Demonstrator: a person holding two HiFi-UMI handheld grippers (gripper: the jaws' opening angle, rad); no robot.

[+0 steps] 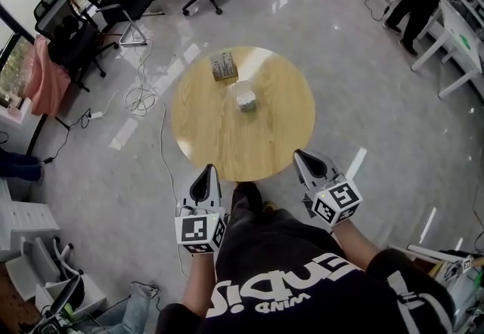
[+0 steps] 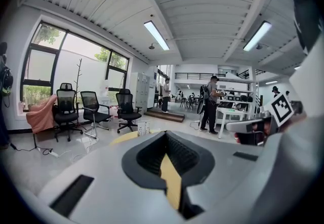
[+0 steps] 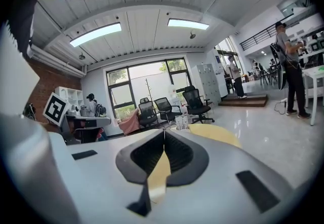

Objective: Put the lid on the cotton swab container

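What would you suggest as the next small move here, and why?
I'd probably open the right gripper and advance it toward the nearer box. Both it and the left gripper are shut and empty at the table edge; the farther box lies beyond.

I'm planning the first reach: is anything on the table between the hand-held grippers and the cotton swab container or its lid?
Nothing visible does. Only bare round table lies between the left hand-held gripper, the right hand-held gripper and the two small items: the nearer pale box and the farther box just behind it.
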